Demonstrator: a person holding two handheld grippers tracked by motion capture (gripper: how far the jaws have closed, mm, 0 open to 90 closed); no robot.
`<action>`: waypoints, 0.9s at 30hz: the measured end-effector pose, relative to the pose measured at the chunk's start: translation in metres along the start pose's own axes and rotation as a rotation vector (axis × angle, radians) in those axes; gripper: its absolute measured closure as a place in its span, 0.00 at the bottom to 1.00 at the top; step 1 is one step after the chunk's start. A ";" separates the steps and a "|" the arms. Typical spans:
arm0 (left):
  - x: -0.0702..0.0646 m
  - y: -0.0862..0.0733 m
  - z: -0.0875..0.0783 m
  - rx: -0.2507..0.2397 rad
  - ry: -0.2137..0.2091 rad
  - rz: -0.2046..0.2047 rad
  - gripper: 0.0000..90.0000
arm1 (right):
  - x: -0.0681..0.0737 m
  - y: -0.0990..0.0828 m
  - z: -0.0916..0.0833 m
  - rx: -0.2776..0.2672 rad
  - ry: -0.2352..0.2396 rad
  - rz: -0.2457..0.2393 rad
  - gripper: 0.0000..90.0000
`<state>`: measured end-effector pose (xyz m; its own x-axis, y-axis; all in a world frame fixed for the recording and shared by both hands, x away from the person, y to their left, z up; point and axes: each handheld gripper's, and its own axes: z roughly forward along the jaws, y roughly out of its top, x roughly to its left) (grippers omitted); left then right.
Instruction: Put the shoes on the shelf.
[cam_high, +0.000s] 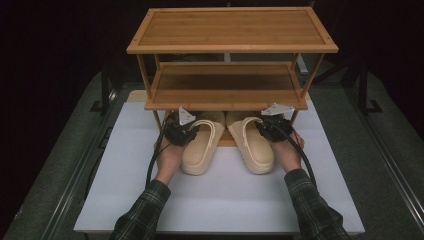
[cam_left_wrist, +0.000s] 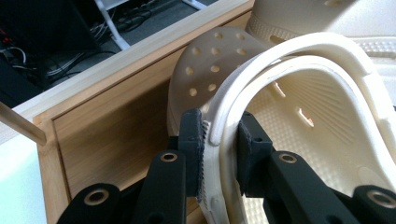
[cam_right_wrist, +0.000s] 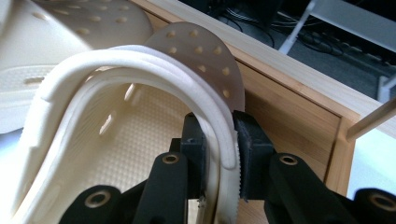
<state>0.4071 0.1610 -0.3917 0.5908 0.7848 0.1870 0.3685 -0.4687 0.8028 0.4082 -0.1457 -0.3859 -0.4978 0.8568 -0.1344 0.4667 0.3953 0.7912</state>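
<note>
Two cream foam clogs lie side by side on the white table top, toes under the wooden shoe rack (cam_high: 226, 91). The left clog (cam_high: 202, 150) has its outer side wall and heel strap pinched by my left gripper (cam_high: 191, 131). In the left gripper view the gripper (cam_left_wrist: 220, 135) is shut on that clog's (cam_left_wrist: 299, 112) rim. My right gripper (cam_high: 263, 129) is shut on the outer rim of the right clog (cam_high: 257, 148). The right gripper view shows its jaws (cam_right_wrist: 219, 135) clamping that clog's (cam_right_wrist: 116, 126) wall and strap. Both toes rest on the rack's lowest board (cam_left_wrist: 112, 130).
The rack has two upper shelves, the top one (cam_high: 232, 30) overhanging the clogs' toes. The white table top (cam_high: 220, 200) extends in front of the rack. Cables trail back from each gripper along plaid sleeves. Dark floor and metal frames surround the table.
</note>
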 end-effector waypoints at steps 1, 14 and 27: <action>0.000 0.000 0.000 -0.004 0.002 -0.002 0.83 | 0.000 0.000 0.001 0.003 -0.004 0.002 0.83; 0.000 -0.002 0.001 -0.015 -0.040 -0.046 0.71 | 0.005 -0.002 0.008 -0.010 0.021 0.031 0.72; 0.009 -0.005 -0.025 -0.006 -0.169 -0.072 0.30 | -0.003 -0.007 -0.016 -0.013 0.152 0.125 0.37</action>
<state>0.3925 0.1810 -0.3800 0.6751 0.7371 0.0313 0.4108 -0.4107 0.8140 0.3950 -0.1566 -0.3814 -0.5415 0.8388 0.0566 0.5229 0.2834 0.8039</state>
